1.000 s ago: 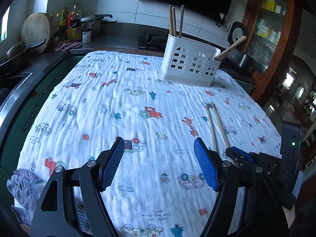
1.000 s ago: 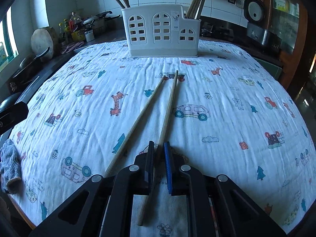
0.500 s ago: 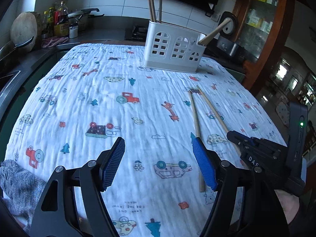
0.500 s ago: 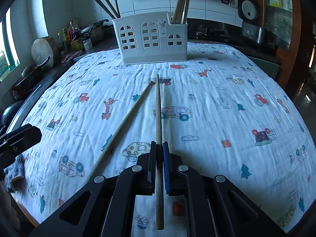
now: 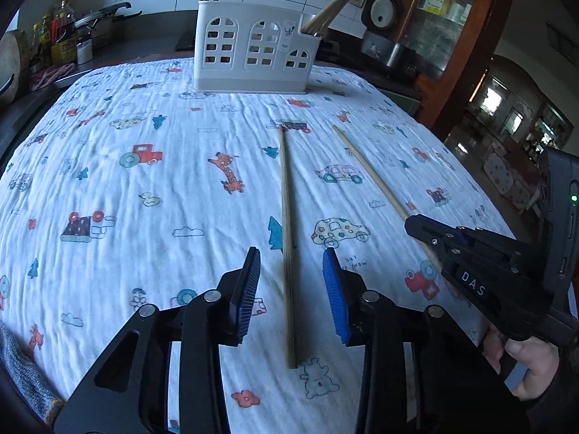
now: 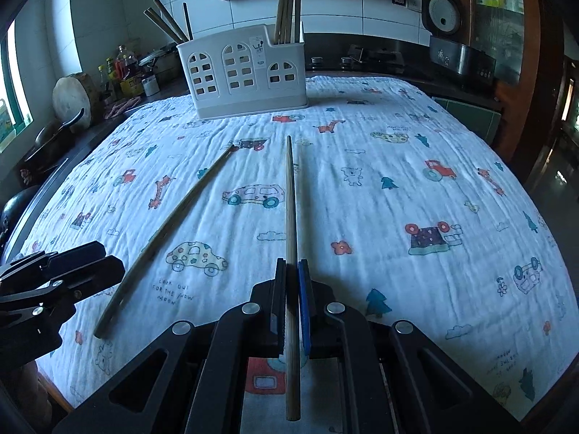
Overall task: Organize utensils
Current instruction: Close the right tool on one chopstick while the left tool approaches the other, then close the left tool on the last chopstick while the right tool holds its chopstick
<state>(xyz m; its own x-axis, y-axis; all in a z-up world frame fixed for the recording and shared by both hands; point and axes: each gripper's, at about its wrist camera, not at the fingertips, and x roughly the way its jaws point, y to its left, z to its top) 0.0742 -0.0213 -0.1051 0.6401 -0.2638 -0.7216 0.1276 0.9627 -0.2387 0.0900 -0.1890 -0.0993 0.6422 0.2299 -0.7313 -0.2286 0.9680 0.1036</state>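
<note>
Two thin wooden chopsticks are in play on the white cotton cloth printed with cars and trees (image 5: 144, 195). One loose wooden chopstick (image 5: 287, 238) is lying flat on the cloth, running from the centre of the left wrist frame down to lower centre. The left gripper (image 5: 291, 289) is straddling its near end; the jaws are closing, the blue ribbed pads (image 5: 334, 296) not yet touching the stick.

The right gripper (image 6: 292, 296) is clamping the second wooden chopstick (image 6: 290, 217) tightly between its pads, at lower centre of the right wrist frame. The stick is pointing up-frame toward the white plastic utensil caddy with arched window cut-outs (image 6: 246, 72), tip well short of it. Whether this stick is clear of the cloth cannot be told.

The caddy is standing upright at upper centre of both frames, with several more chopsticks (image 6: 287, 3) leaning in its compartments. A bare hand (image 5: 524, 365) is gripping the right tool's handle at lower right of the left wrist frame.
</note>
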